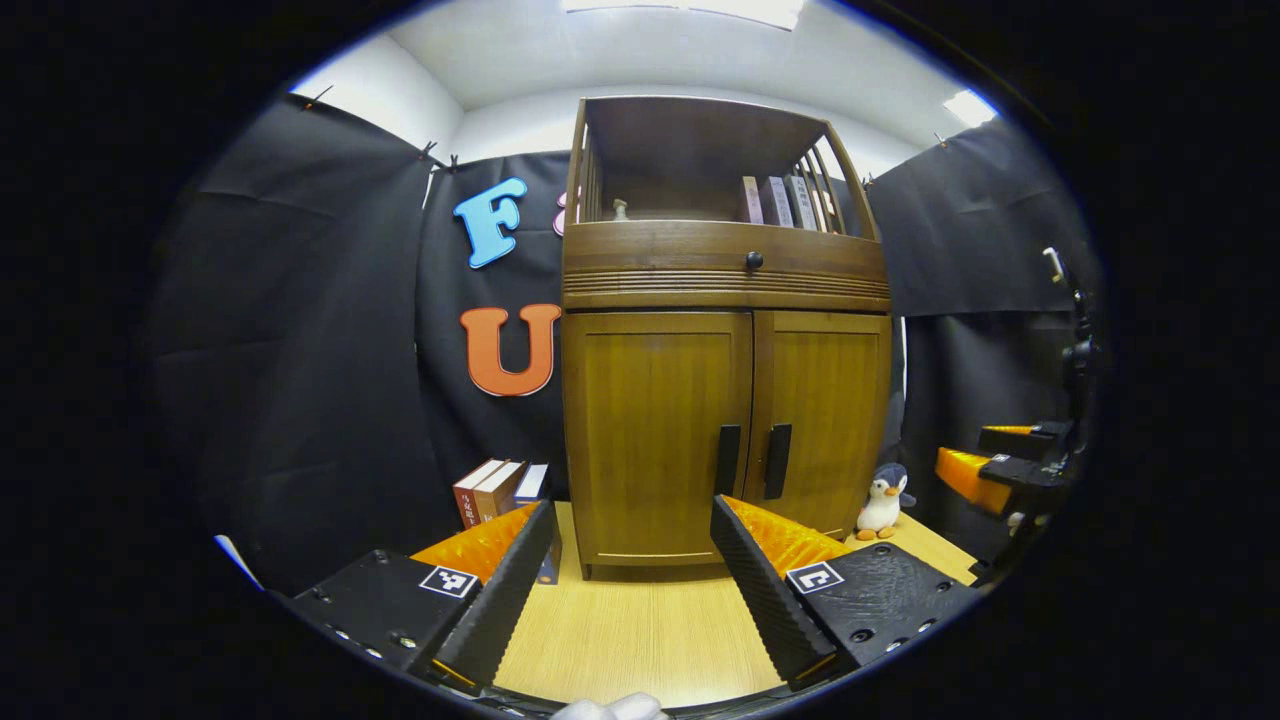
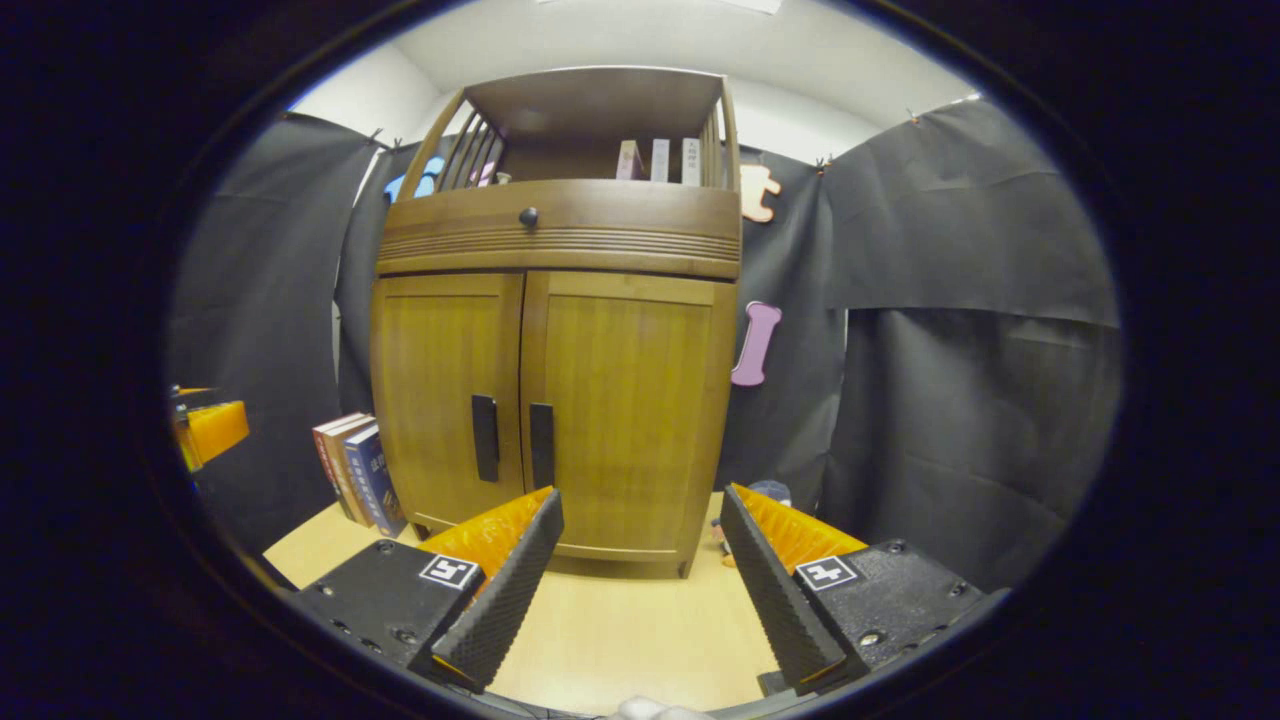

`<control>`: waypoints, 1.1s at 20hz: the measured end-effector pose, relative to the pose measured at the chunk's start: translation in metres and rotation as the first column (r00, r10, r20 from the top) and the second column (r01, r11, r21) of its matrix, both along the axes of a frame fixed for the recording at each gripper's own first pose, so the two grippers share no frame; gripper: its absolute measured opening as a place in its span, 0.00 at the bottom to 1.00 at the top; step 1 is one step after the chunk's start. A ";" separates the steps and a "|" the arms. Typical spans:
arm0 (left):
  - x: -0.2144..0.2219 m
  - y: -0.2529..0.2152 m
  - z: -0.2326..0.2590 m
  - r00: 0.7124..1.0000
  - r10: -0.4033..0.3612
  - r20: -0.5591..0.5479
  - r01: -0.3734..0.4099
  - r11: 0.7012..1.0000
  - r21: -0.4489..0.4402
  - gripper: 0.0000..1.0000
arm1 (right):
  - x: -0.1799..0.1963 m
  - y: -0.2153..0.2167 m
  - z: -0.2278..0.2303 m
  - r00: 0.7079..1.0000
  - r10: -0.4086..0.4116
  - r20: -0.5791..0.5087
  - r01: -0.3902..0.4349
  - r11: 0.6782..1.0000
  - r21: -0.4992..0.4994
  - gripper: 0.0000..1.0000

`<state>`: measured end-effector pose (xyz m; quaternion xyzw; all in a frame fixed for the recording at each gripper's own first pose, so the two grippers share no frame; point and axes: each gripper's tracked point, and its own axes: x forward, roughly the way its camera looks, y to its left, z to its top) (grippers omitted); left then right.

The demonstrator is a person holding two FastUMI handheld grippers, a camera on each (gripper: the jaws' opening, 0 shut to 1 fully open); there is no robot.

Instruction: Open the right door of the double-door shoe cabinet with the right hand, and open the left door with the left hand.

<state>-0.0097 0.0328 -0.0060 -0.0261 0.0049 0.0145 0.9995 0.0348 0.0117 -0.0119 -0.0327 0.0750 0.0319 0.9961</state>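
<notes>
Doors both shut on the brown wooden double-door shoe cabinet, which stands upright on the pale wood-grain bench against the black cloth wall. Nothing of the task looks done yet; I judge this to be the approach, before either handle is reached.

My left gripper has its orange-and-black ribbed fingers spread wide and holding nothing, well short of the cabinet front. From the left gripper view the left door fills the gap between them, with its black vertical bar handle just beside the centre seam. My right gripper is likewise spread open and empty, aimed at the right door, whose matching black handle sits a little to the left of my line.

The task names the right door first, so I reckon the next move is to carry the right fingers forward and leftward until they straddle that handle, close on it, then pull out in an arc about the hinge at the cabinet's outer edge. The two handles are close together, so aim matters.

Beside the cabinet sit a row of upright books on one side and a small plush penguin on the other, near the swing of the doors
</notes>
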 end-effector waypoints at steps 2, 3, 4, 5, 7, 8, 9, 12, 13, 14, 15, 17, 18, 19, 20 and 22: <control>-0.005 0.004 0.002 1.000 0.022 0.003 -0.022 1.000 0.004 0.96 | 0.022 0.010 -0.003 1.000 0.029 -0.002 -0.029 1.000 -0.008 1.00; -0.008 0.005 0.001 1.000 0.031 0.000 -0.031 1.000 0.002 0.96 | 0.035 0.018 -0.008 0.999 0.044 0.000 -0.044 0.999 -0.020 1.00; -0.010 0.006 0.001 0.999 0.040 -0.004 -0.040 0.999 -0.002 0.96 | 0.049 0.024 -0.009 0.999 0.052 0.007 -0.051 0.998 -0.028 1.00; -0.014 0.009 0.001 0.999 0.049 -0.008 -0.049 0.999 -0.004 0.96 | 0.061 0.031 -0.012 0.998 0.061 0.007 -0.061 0.998 -0.033 1.00; -0.021 0.013 0.001 0.998 0.067 -0.016 -0.067 0.998 -0.005 0.96 | 0.083 0.047 -0.017 0.996 0.086 0.001 -0.086 0.996 -0.025 1.00; -0.025 0.014 0.001 0.997 0.070 -0.016 -0.070 0.997 -0.012 0.96 | 0.095 0.055 -0.021 0.995 0.095 -0.009 -0.095 0.995 -0.025 1.00; -0.027 0.015 0.002 0.998 0.069 -0.013 -0.069 0.997 -0.021 0.96 | 0.106 0.064 -0.026 0.994 0.109 -0.020 -0.109 0.994 -0.020 1.00; -0.032 0.022 0.004 0.997 0.078 -0.020 -0.079 0.996 -0.032 0.96 | 0.139 0.089 -0.042 0.989 0.135 -0.058 -0.136 0.991 -0.011 1.00; -0.034 0.024 0.004 0.996 0.085 -0.025 -0.086 0.996 -0.030 0.96 | 0.151 0.093 -0.047 0.988 0.137 -0.065 -0.138 0.990 -0.016 1.00; -0.037 0.026 0.003 0.995 0.094 -0.029 -0.095 0.995 -0.027 0.96 | 0.164 0.101 -0.051 0.987 0.142 -0.068 -0.144 0.989 -0.017 1.00; -0.040 0.030 0.002 0.994 0.105 -0.032 -0.106 0.994 -0.023 0.96 | 0.174 0.108 -0.055 0.987 0.146 -0.070 -0.148 0.989 -0.016 1.00; -0.045 0.037 0.001 0.991 0.129 -0.040 -0.130 0.991 -0.018 0.96 | 0.191 0.118 -0.063 0.985 0.151 -0.084 -0.153 0.988 -0.019 0.99; -0.047 0.040 0.001 0.989 0.142 -0.043 -0.142 0.990 -0.013 0.96 | 0.199 0.123 -0.067 0.984 0.151 -0.094 -0.154 0.988 -0.019 0.95; -0.049 0.044 -0.001 0.987 0.155 -0.044 -0.156 0.988 -0.004 0.96 | 0.208 0.127 -0.072 0.984 0.147 -0.104 -0.150 0.989 -0.019 0.94; -0.050 0.050 -0.003 0.984 0.171 -0.048 -0.171 0.985 0.005 0.96 | 0.216 0.130 -0.076 0.983 0.145 -0.114 -0.148 0.989 -0.020 0.91; -0.054 0.054 -0.007 0.981 0.183 -0.058 -0.183 0.983 0.013 0.96 | 0.229 0.133 -0.084 0.981 0.141 -0.135 -0.145 0.989 -0.020 0.82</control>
